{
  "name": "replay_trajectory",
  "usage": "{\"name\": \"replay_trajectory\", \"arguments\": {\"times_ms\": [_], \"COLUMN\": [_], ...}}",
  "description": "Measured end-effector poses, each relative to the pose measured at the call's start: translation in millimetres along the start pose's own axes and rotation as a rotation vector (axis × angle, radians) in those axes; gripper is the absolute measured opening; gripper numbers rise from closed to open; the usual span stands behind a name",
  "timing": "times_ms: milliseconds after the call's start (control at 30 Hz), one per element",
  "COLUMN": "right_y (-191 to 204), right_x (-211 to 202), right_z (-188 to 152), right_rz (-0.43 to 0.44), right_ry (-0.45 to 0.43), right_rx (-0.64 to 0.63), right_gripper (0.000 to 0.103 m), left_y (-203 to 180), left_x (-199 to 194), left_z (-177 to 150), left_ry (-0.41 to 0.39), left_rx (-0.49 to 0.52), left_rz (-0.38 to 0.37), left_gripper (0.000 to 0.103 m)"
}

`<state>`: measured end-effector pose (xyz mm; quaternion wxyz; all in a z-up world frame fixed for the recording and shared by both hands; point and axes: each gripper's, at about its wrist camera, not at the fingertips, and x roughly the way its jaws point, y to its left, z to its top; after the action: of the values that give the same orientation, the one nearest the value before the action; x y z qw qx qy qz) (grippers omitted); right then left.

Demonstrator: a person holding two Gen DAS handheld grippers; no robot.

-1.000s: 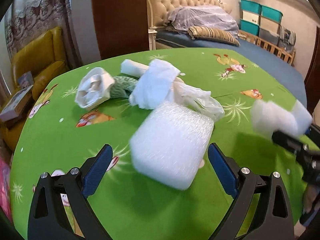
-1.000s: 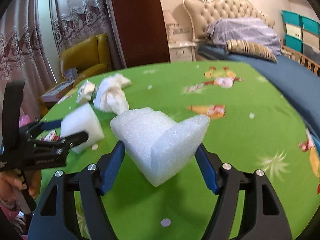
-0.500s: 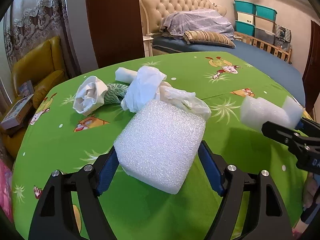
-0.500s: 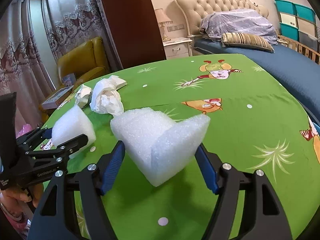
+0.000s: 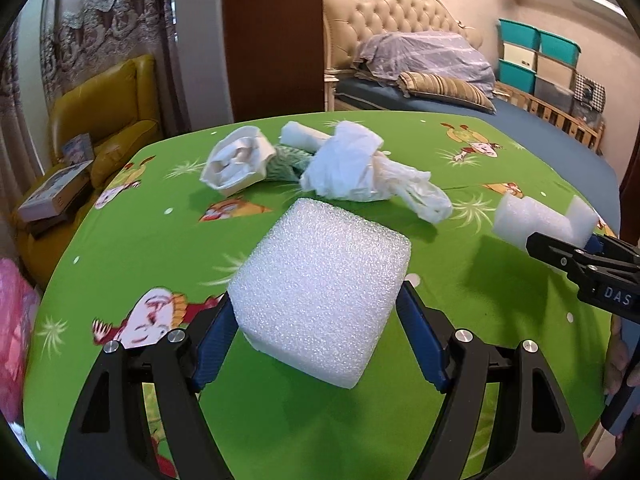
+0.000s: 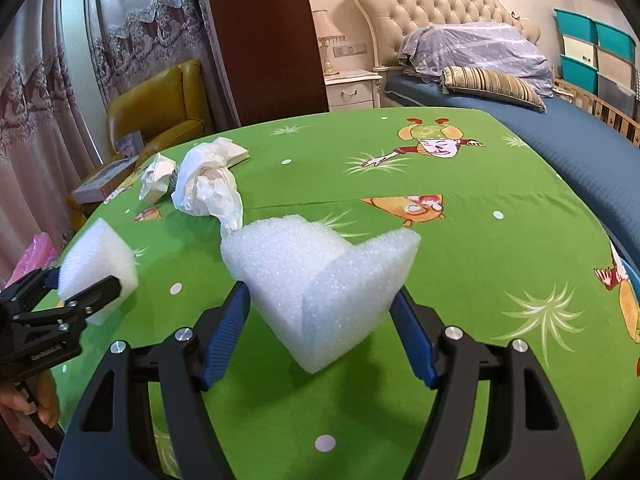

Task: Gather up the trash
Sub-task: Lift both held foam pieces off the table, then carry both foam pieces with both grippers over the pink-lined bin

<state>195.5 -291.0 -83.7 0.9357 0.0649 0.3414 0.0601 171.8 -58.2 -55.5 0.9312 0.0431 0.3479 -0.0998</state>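
Seemingly lifted, foam block in left hand-held gripper, right hand-held gripper clamping foam corner

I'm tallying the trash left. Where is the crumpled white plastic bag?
In the left wrist view, the crumpled white plastic bag lies on the green cartoon tablecloth, right of the crumpled white paper wad.

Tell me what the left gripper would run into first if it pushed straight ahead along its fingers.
Probably the crumpled white plastic bag: it lies just beyond the foam block held by the left gripper. Depth is uncertain.
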Motion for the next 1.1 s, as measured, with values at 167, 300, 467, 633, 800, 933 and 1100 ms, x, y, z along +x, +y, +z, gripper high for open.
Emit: {"name": "replay_trajectory", "arguments": {"times_ms": [167, 300, 467, 633, 800, 933, 1100], "right_y": [10, 35, 74, 93, 99, 112, 135], "right_x": [-3, -4, -8, -9, -8, -12, -16], "right_z": [-2, -8, -14, -23, -28, -30, -34], "right_rz": [-0.026, 0.012, 0.056, 0.079, 0.094, 0.113, 0.141], "right_ry": [-0.016, -0.003, 0.003, 0.022, 0.045, 0.039, 0.034], "right_rx": [-0.033, -0.092, -0.191, -0.232, -0.224, -0.248, -0.301], "right_gripper": [0.069, 0.069, 0.069, 0.069, 0.069, 0.069, 0.069], "left_y": [12, 26, 49, 66, 79, 89, 106], "left_x": [-11, -21, -34, -47, -61, -70, -81], "left_z": [-10, -17, -26, -35, -46, -55, -69], "left_ry": [-0.001, -0.009, -0.019, -0.034, -0.053, -0.063, -0.075], "left_rx": [-0.041, -0.060, -0.103, -0.125, -0.119, -0.117, -0.135], "left_rz": [0.003, 0.023, 0.048, 0.083, 0.119, 0.139, 0.161], "left_gripper": [0.072, 0.072, 0.072, 0.072, 0.072, 0.072, 0.072]}}
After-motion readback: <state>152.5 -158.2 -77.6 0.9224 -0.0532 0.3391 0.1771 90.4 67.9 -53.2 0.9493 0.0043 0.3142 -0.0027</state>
